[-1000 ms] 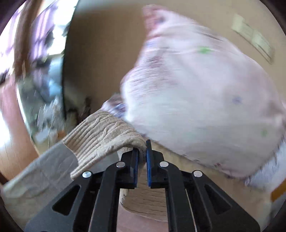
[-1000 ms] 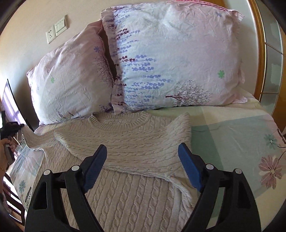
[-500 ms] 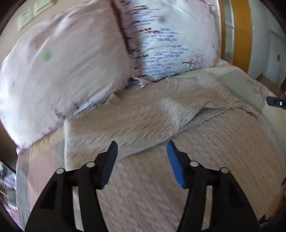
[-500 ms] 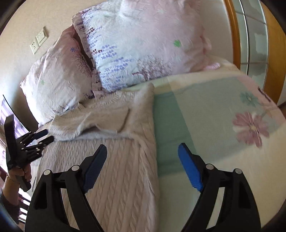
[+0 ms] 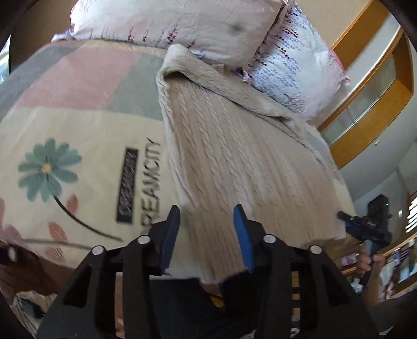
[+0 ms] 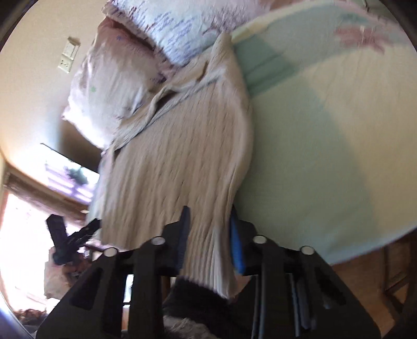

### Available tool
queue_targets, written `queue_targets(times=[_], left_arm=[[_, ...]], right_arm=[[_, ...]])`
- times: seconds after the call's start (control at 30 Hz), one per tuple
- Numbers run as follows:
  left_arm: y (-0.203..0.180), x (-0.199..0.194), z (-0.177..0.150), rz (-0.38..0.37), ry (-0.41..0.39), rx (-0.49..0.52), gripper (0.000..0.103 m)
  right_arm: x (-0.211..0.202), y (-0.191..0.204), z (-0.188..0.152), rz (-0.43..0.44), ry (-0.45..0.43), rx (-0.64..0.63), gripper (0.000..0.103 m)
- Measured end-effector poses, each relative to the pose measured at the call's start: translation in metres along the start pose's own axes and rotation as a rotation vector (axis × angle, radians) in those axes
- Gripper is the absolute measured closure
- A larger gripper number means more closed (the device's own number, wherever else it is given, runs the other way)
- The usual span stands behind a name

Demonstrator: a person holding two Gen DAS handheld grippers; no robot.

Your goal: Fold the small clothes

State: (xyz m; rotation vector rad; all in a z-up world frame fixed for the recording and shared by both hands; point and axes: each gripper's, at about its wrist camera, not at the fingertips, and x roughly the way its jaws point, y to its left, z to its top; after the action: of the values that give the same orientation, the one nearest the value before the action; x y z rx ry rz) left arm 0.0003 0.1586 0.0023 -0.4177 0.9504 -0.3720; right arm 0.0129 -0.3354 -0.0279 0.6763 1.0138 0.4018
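Sunlit and rumpled, the bed's floral sheet (image 5: 78,135) carries a beige cable-knit sweater (image 5: 234,161) lying lengthwise, collar end up against two flowered pillows (image 5: 198,23), both sleeves folded in across the chest. Over its hem, the left gripper (image 5: 206,230) is spread wide, its fingers straddling the near left corner without pinching it. At the other hem corner the right gripper (image 6: 209,240) also gapes, knit passing between its blue pads (image 6: 235,245).
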Motion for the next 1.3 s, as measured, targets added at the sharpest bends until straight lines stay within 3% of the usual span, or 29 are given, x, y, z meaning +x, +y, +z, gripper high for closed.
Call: queue_targets(times=[0.03, 0.07, 0.17, 0.3, 0.37, 0.43, 0.67, 0.77, 0.83, 0.97, 1.0, 1.03, 1.07, 1.1, 1.13, 1.23, 1.3], left_arm=[[-0.003, 0.002, -0.006, -0.011, 0.004, -0.008, 0.066], [-0.008, 0.001, -0.013, 0.002, -0.016, 0.005, 0.067], [-0.016, 0.001, -0.019, -0.012, -0.021, -0.001, 0.073], [-0.015, 0.007, -0.015, -0.068, -0.007, -0.04, 0.094], [-0.016, 0.01, -0.001, -0.102, -0.012, -0.039, 0.095], [-0.016, 0.008, 0.026, -0.121, -0.04, -0.03, 0.096], [-0.009, 0.003, 0.189, -0.009, -0.309, -0.025, 0.096], [-0.015, 0.043, 0.248, 0.086, -0.347, 0.002, 0.096], [-0.018, 0.082, 0.276, 0.145, -0.331, 0.039, 0.096], [-0.022, 0.152, 0.297, 0.264, -0.202, 0.08, 0.085], [-0.022, 0.152, 0.294, 0.249, -0.194, 0.084, 0.064], [-0.022, 0.144, 0.289, 0.226, -0.217, 0.089, 0.049], [-0.021, 0.128, 0.28, 0.219, -0.275, 0.091, 0.014], [-0.018, 0.113, 0.272, 0.203, -0.319, 0.094, 0.008], [-0.013, 0.103, 0.267, 0.171, -0.32, 0.092, 0.008], [0.015, 0.094, 0.255, 0.116, -0.228, -0.01, 0.008], [0.037, 0.104, 0.244, 0.095, -0.129, -0.098, 0.018]], right_arm=[[0.002, 0.0, -0.008, 0.03, 0.013, 0.002, 0.09], [0.004, 0.001, -0.013, 0.048, 0.027, 0.003, 0.092], [0.005, 0.007, -0.018, 0.067, 0.016, -0.007, 0.093], [-0.003, 0.013, -0.008, 0.138, -0.038, -0.011, 0.095], [-0.009, 0.019, 0.005, 0.172, -0.087, -0.029, 0.095], [-0.015, 0.028, 0.029, 0.197, -0.146, -0.051, 0.095], [0.004, 0.059, 0.157, 0.284, -0.368, -0.043, 0.095], [0.037, 0.059, 0.217, 0.242, -0.436, 0.028, 0.095], [0.067, 0.05, 0.252, 0.153, -0.457, 0.098, 0.095], [0.129, 0.018, 0.293, -0.078, -0.338, 0.226, 0.092], [0.133, 0.015, 0.294, -0.083, -0.315, 0.237, 0.083], [0.129, 0.013, 0.291, -0.062, -0.306, 0.224, 0.061], [0.123, 0.014, 0.288, -0.055, -0.322, 0.196, 0.047], [0.113, 0.017, 0.282, -0.07, -0.354, 0.161, 0.022], [0.1, 0.02, 0.276, -0.08, -0.397, 0.117, 0.015], [0.076, 0.022, 0.266, -0.067, -0.422, 0.056, 0.015], [0.067, 0.017, 0.264, -0.039, -0.411, 0.069, 0.015]])
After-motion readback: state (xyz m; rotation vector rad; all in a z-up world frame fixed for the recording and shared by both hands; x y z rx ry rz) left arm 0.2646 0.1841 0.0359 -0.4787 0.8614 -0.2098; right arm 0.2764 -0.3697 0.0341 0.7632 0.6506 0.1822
